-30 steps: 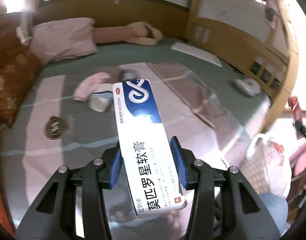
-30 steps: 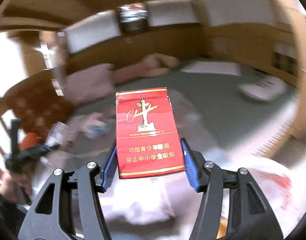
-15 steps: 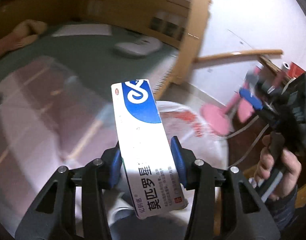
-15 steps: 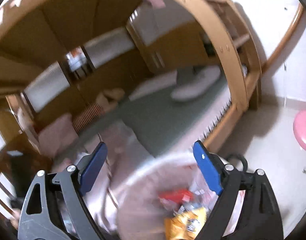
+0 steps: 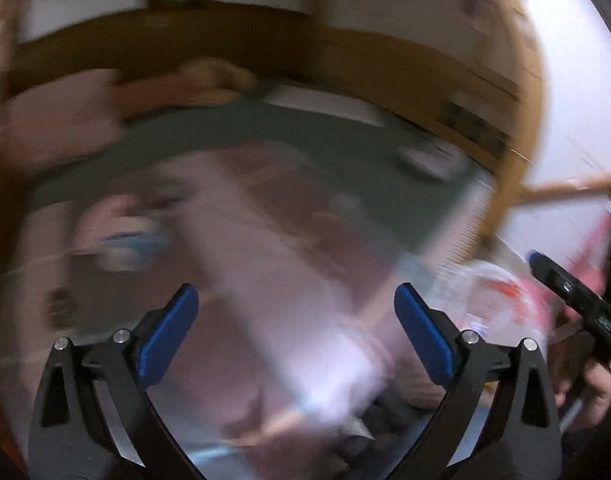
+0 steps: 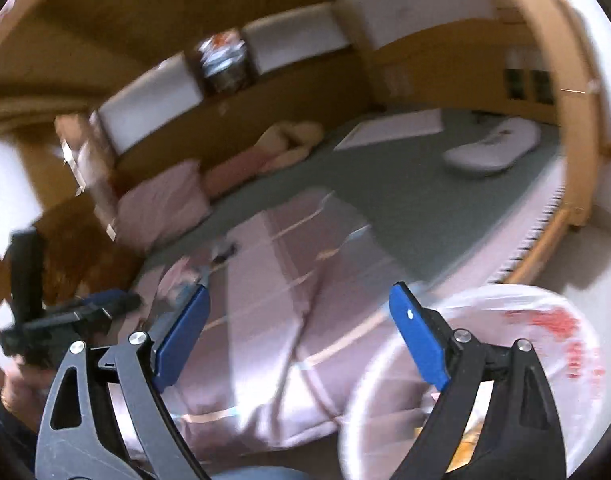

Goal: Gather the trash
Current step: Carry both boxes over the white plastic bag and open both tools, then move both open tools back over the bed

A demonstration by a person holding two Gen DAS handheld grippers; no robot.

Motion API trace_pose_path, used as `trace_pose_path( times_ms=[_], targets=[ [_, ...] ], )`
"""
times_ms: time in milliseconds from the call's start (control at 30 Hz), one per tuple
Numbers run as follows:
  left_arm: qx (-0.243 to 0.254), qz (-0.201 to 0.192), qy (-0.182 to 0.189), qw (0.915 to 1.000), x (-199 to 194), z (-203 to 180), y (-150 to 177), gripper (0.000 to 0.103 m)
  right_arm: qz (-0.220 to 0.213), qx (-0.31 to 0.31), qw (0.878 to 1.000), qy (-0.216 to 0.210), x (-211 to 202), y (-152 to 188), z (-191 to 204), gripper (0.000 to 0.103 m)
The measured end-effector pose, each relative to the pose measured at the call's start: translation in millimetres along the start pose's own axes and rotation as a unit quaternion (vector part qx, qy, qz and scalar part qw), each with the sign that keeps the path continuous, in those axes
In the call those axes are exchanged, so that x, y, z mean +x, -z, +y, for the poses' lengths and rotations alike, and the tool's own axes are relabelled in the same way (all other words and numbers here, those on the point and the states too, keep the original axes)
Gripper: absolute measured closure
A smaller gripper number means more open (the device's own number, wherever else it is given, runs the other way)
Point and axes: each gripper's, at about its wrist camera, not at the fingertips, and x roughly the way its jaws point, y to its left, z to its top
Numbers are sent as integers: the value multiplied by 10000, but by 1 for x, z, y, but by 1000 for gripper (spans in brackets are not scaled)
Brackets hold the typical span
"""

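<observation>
- Left gripper [image 5: 295, 334]: jaws spread wide, nothing between the blue pads. View badly motion-blurred.
- Right gripper [image 6: 299, 336]: jaws also wide apart, empty.
- Trash bag [image 6: 505, 332]: white, thin plastic with red print, mouth open, lower right of the right wrist frame, directly under and behind the right-hand finger. Yellow wrapper just visible inside, low between the finger and the bag rim.
- In the left wrist view the same bag [image 5: 501, 300] shows as a blur at right, just beyond the right-hand pad.
- Small trash [image 6: 223, 250] on the pink quilt [image 6: 289, 264], above the left-hand pad; too blurred to identify.
- Left gripper also seen from the right wrist view at lower left, handle gripped in the person's hand [image 6: 23, 386].
- Right hand [image 5: 593, 392] at lower right edge of the left wrist view, wrapped round its black handle.
- Quilt is soft and wrinkled, lying on a grey-green mattress [image 6: 405, 184] in a wooden frame.
</observation>
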Motion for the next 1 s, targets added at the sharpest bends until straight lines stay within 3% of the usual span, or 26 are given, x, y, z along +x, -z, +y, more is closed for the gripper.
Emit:
trace_pose_path(
  times_ms=[100,200,367,500,667,1000],
  targets=[
    [-402,-297,-781,9957,-19,61,8,4,208,-483,9978,-406,44,-9,63,12],
    [-879,-371,-1128,9890,-22,109,25,4,288,-923,9930,-676,83,-13,124,10],
    [-1493,107,-1458,9779,-4,165,48,4,298,-1351,9877,-734,145,-1,180,10],
    [-1764,-1,-1350,9750,-10,171,51,4,879,-1600,9820,-473,168,25,180,10],
    [-1681,29,-1180,9787,-6,162,51,4,695,-1695,9821,-431,163,27,176,10],
    [-1688,198,-1226,9778,6,158,53,4,994,-1281,9856,-478,188,22,168,10]
  ],
)
